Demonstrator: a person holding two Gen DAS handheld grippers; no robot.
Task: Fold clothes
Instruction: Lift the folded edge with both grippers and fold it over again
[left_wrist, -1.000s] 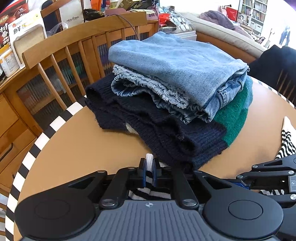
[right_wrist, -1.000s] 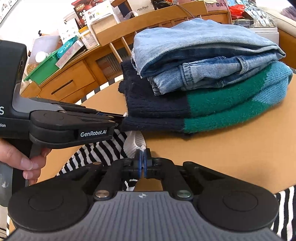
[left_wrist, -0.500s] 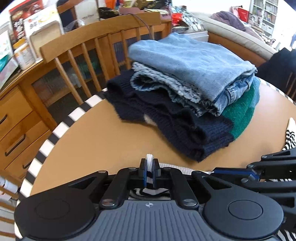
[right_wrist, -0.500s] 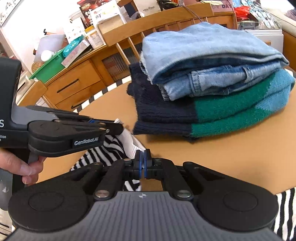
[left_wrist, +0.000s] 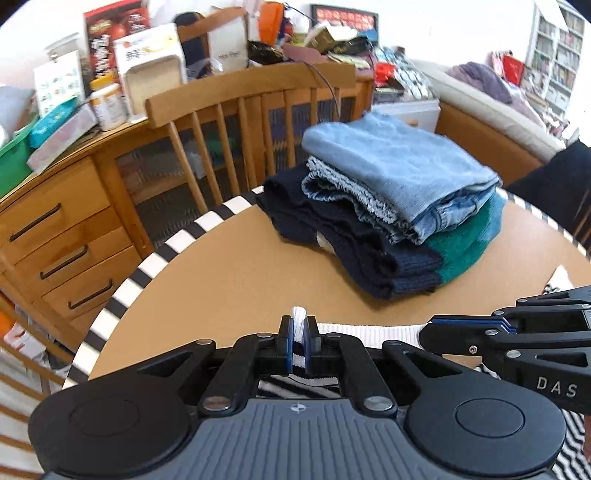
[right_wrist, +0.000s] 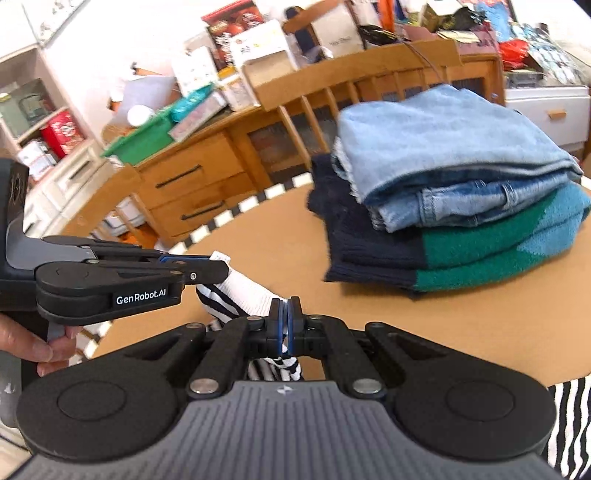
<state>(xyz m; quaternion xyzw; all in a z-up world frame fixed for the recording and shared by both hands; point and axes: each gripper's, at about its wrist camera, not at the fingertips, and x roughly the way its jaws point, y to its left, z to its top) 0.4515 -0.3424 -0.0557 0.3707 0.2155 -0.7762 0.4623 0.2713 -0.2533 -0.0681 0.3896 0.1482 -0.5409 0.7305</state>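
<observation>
Since the earlier frame both grippers have been raised, and the striped garment (right_wrist: 236, 295) has been lifted off the worktop (left_wrist: 240, 273). Its white hem is stretched between the left gripper (left_wrist: 299, 339) and right gripper (right_wrist: 284, 325), each clamped on it. The folded stack (left_wrist: 399, 206) is seen at upper right.

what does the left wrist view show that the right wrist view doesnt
Only the left wrist view: the white shelving at the far right, and the right hand-held gripper seen from the side, marked DAS.

Only the right wrist view: the person's hand on the handle of the left hand-held gripper, and that gripper's GenRobot.AI label.

Both: the striped garment pinched along its white edge by both shut grippers, the stack of folded clothes on the round table, the wooden chair and the cluttered sideboard.
</observation>
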